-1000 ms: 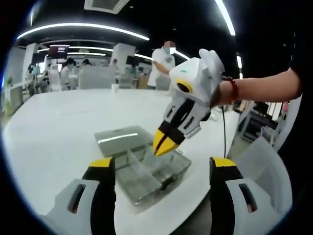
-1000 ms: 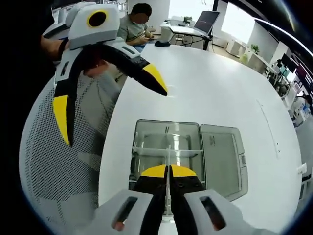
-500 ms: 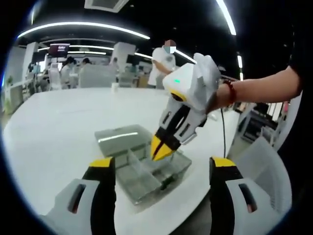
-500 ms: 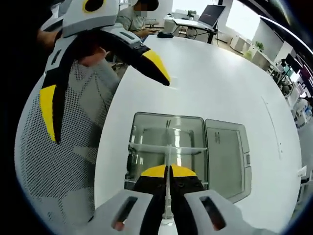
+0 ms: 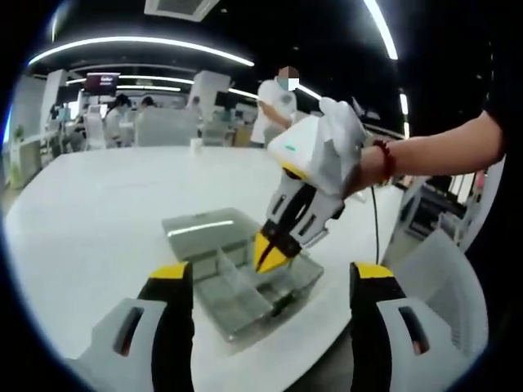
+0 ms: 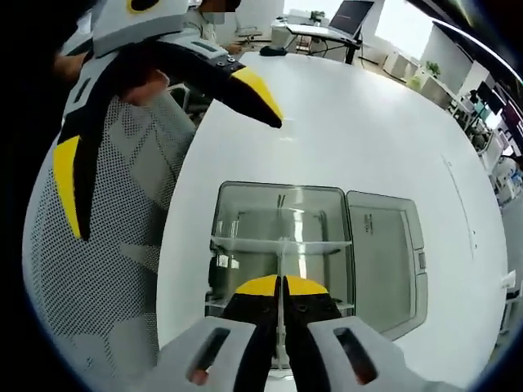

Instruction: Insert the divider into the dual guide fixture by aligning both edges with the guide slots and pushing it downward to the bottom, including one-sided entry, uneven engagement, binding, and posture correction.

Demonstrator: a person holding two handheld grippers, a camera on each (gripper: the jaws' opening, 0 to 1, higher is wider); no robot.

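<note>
The right tool (image 6: 280,287), clenched on the clear divider (image 6: 282,245), has sunk lower into the fixture (image 6: 237,214) near the worktop (image 6: 359,122) edge; seating nears. The left tool (image 5: 270,282) hangs released.

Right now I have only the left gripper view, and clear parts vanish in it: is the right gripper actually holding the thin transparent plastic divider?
Observer: Yes. In the right gripper view the right gripper is shut on the thin transparent plastic divider, which sits edge-on between its jaws.
Operator: Is it lined up with the box?
Observer: It runs along the middle of the clear rectangular plastic box, and its line crosses a crosswise clear divider already seated there.
Operator: Where is my left gripper?
Observer: The left gripper hovers open beside the box, over the table edge and the grey mesh chair.
</note>
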